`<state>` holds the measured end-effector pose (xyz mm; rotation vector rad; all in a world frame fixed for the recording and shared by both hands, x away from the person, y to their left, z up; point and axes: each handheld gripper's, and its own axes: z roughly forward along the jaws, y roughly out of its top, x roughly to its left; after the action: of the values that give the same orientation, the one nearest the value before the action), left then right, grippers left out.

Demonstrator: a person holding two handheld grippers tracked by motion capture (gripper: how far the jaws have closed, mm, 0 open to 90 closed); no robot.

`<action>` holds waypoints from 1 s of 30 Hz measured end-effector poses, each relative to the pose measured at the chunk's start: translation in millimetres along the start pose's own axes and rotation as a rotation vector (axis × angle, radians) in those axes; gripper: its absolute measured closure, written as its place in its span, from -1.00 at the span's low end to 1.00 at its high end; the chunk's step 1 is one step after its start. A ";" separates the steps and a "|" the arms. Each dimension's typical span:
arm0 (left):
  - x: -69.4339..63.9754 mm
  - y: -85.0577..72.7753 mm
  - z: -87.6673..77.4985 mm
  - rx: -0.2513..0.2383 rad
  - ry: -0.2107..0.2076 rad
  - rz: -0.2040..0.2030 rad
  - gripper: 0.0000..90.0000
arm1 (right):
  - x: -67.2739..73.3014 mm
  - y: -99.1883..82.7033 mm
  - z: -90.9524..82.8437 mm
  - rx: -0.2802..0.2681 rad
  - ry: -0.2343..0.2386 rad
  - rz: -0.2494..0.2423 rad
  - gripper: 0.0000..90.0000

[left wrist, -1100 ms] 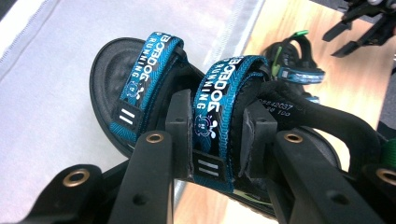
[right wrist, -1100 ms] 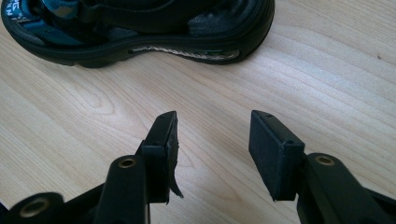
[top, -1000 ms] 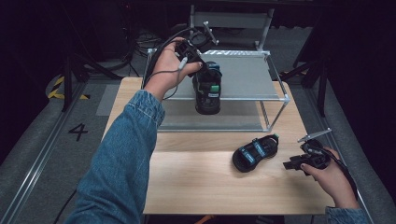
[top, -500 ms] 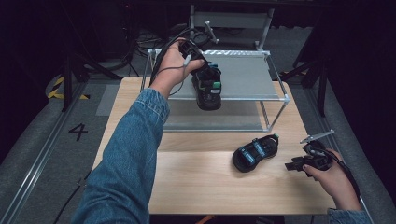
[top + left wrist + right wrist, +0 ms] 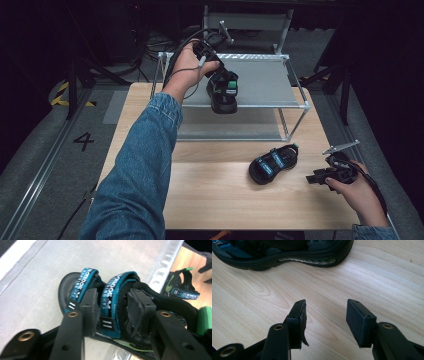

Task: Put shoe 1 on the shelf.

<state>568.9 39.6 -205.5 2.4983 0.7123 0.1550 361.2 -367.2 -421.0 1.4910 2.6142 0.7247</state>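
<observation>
A black sandal with blue straps rests on the top shelf of a metal-framed rack, near its front edge. My left gripper reaches down onto it. In the left gripper view its jaws straddle one blue strap; they have just been opening, the strap still lies between them, and the pads stand off it. The matching sandal lies on the wooden table, also visible past the rack's edge. My right gripper hovers low just right of it, open with nothing between its pads; the sandal's sole lies ahead.
The rack stands at the back of the table, with a lower shelf under the top one. Dark floor, cables and a taped number four surround the table. A denim sleeve crosses the table's left half.
The left hand carried the sandal away from the person and down onto the top shelf. Its jaws then spread apart around the strap. The right hand and the second sandal stayed put.
</observation>
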 end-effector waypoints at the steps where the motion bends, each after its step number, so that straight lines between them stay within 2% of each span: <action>1: -0.7 -0.6 -1.3 0.000 0.011 0.005 0.14 | 1.2 0.5 0.3 0.001 0.000 -0.005 0.15; 4: -4.7 -3.7 -10.2 -0.018 0.041 0.004 0.12 | 2.1 1.2 0.0 -0.001 -0.001 -0.008 0.14; 6: -10.4 -5.4 -18.2 -0.005 0.116 0.009 0.12 | 1.8 1.3 0.2 -0.004 -0.008 -0.009 0.12; 7: -12.9 -6.2 -22.4 -0.005 0.129 0.017 0.13 | 1.9 1.5 0.7 -0.003 -0.012 -0.009 0.12; 10: -23.0 -8.6 -35.0 -0.023 0.119 0.025 0.12 | 3.9 2.7 2.2 0.002 -0.012 -0.015 0.11; 12: -29.4 -10.8 -41.9 -0.017 0.098 0.001 0.09 | 5.1 3.6 2.4 0.001 -0.012 -0.019 0.11; 15: -39.9 -14.4 -49.1 -0.001 0.070 0.007 0.05 | 6.3 4.0 2.2 0.002 -0.011 -0.020 0.11; 20: -68.6 -23.2 -56.0 0.038 0.050 0.060 0.05 | 6.6 4.0 1.0 0.000 -0.013 -0.017 0.11; 21: -68.6 -23.2 -56.0 0.038 0.050 0.060 0.06 | 6.9 4.1 1.1 0.000 -0.014 -0.020 0.11; 23: -84.2 -28.9 -54.9 0.041 0.020 0.075 0.10 | 7.1 4.4 1.4 -0.001 -0.015 -0.027 0.11; 25: -89.0 -30.7 -53.5 0.046 0.012 0.084 0.16 | 8.0 4.8 1.7 0.001 -0.013 -0.023 0.11; 30: -108.5 -41.5 -39.9 0.037 -0.039 0.106 0.36 | 9.2 5.5 2.2 0.003 -0.014 -0.025 0.11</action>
<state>447.4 31.6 -189.5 2.5684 0.5721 0.1322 361.3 -356.4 -418.9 1.4561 2.6202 0.7056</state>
